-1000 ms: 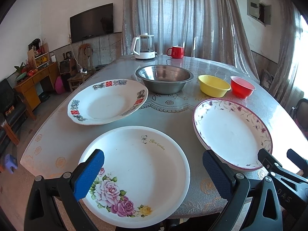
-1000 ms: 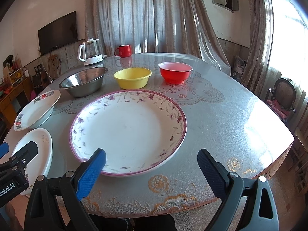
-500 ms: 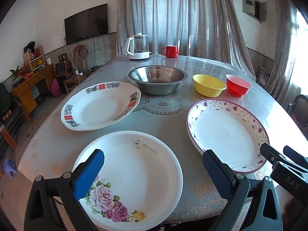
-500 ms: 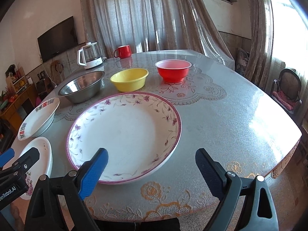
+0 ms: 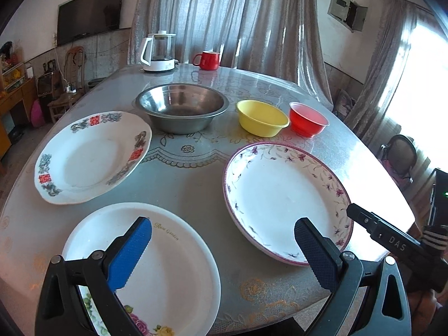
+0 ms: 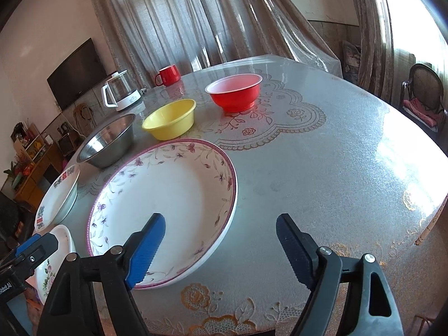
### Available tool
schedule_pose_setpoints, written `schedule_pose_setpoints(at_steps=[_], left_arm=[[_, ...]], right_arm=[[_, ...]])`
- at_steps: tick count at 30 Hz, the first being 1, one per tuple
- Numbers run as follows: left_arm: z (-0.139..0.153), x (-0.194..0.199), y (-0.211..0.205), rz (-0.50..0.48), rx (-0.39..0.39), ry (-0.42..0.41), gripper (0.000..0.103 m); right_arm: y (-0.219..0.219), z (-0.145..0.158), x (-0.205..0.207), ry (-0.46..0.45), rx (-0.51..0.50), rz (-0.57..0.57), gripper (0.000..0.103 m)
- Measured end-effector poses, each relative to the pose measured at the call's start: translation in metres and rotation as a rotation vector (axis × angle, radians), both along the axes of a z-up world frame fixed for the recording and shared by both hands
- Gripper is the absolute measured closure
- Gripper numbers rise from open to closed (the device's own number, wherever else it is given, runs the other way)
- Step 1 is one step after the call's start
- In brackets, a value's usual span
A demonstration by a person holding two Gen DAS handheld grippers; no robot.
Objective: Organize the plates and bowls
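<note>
Right hand-held gripper [image 6: 218, 247] rolled, jaws closing w/ round glossy purple-rimmed plate [image 6: 168, 196] edge between.

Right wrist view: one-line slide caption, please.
Right tool, jaws closing and holding nothing, hovers over the purple-rimmed floral plate; steel, yellow and red bowls line up behind.

We counted three plates [image 5: 285, 198] on the table [image 5: 184, 184], three bowls [image 5: 182, 106], one red mug [image 5: 207, 60] and one kettle [image 5: 158, 51].
</note>
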State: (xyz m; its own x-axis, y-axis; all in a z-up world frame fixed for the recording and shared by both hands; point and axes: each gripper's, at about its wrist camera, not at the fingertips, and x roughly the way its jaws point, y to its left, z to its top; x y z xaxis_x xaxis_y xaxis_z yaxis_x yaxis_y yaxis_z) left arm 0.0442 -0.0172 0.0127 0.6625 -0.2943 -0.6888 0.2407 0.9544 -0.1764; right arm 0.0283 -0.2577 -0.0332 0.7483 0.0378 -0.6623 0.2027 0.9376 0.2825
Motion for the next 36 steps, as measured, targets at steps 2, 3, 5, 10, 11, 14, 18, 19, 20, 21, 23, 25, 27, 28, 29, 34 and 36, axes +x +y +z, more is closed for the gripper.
schedule_pose_setpoints(at_steps=[2,3,5,10,11,14,18,19,20,21,23,25,27,28,29,34,36], left_arm=[[0.003,0.006,-0.006,-0.027,0.028,-0.011,0.005],[0.004,0.011,-0.009,-0.046,0.037,-0.01,0.01],[0.002,0.022,-0.013,-0.066,0.046,0.018,0.014],[-0.008,0.047,-0.015,-0.095,0.034,0.104,0.032],[-0.01,0.052,-0.016,-0.1,0.039,0.114,0.037],[-0.013,0.064,-0.023,-0.133,0.049,0.138,0.049],[-0.022,0.078,-0.032,-0.161,0.074,0.181,0.069],[-0.025,0.083,-0.033,-0.163,0.081,0.193,0.07],[-0.028,0.086,-0.034,-0.167,0.086,0.202,0.07],[-0.031,0.088,-0.035,-0.169,0.088,0.218,0.071],[-0.034,0.09,-0.035,-0.171,0.096,0.224,0.074],[-0.035,0.09,-0.035,-0.174,0.103,0.22,0.076],[-0.035,0.092,-0.034,-0.172,0.099,0.222,0.08],[-0.035,0.092,-0.033,-0.174,0.098,0.221,0.08],[-0.035,0.092,-0.033,-0.178,0.1,0.218,0.08],[-0.036,0.09,-0.031,-0.192,0.095,0.203,0.08],[-0.035,0.089,-0.03,-0.197,0.085,0.199,0.08]], right_arm=[[-0.005,-0.004,0.004,0.016,0.019,-0.005,0.029],[-0.008,-0.006,0.006,0.022,0.028,-0.007,0.035],[-0.011,-0.01,0.01,0.034,0.03,-0.007,0.045],[-0.015,-0.019,0.018,0.065,0.037,0.005,0.061],[-0.015,-0.02,0.019,0.067,0.035,0.007,0.061],[-0.016,-0.021,0.023,0.071,0.029,0.016,0.064],[-0.018,-0.02,0.029,0.071,0.034,0.036,0.064],[-0.017,-0.02,0.031,0.071,0.03,0.046,0.064],[-0.016,-0.02,0.032,0.071,0.025,0.057,0.064],[-0.015,-0.019,0.034,0.072,0.018,0.071,0.064],[-0.011,-0.02,0.037,0.071,0.008,0.098,0.064],[-0.005,-0.02,0.039,0.07,-0.003,0.131,0.064],[0.004,-0.02,0.04,0.068,-0.037,0.149,0.064],[0.007,-0.02,0.04,0.069,-0.063,0.148,0.064],[0.008,-0.02,0.04,0.067,-0.075,0.147,0.064],[0.005,-0.02,0.041,0.072,-0.059,0.152,0.064],[0.003,-0.019,0.042,0.077,-0.039,0.153,0.064]])
